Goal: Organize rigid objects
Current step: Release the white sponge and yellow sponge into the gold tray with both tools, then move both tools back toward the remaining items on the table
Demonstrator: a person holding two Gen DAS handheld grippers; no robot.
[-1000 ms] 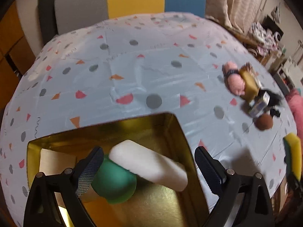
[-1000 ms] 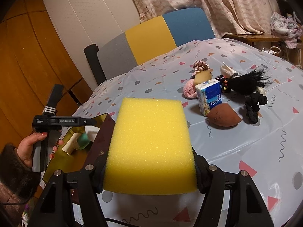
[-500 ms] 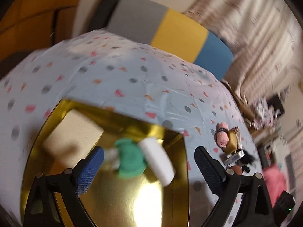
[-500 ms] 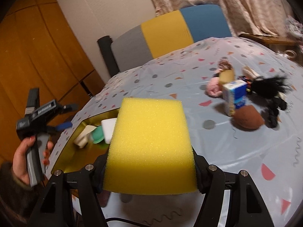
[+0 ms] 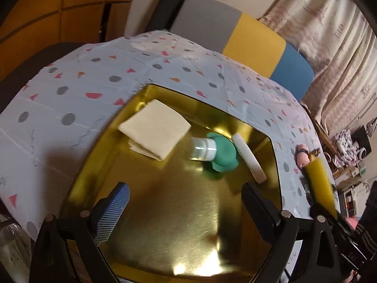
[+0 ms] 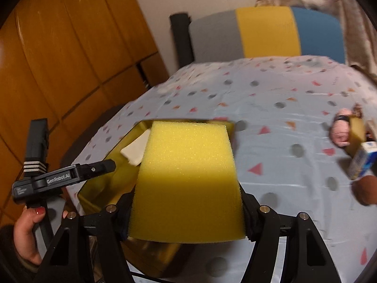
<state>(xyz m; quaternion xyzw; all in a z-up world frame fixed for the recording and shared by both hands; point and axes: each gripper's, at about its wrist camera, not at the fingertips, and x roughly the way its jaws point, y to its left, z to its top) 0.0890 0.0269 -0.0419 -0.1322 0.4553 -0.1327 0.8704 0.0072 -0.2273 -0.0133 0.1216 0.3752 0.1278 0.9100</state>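
Right wrist view: the right gripper (image 6: pixel 187 212) clamps a yellow sponge (image 6: pixel 188 179) — its long axis points ahead over the gold tray (image 5: pixel 165 224). The left gripper (image 5: pixel 186 210) hangs open, empty, above the tray.

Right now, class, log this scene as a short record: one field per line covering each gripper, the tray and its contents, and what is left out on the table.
Left gripper: open, empty, above the tray
Right gripper: shut on the yellow sponge
Gold tray: on the dotted tablecloth
In the tray: beige folded cloth, green-capped bottle, white block
Outside the tray: pink item, blue-and-white carton, brown object
Sponge position: near the tray, not yet placed
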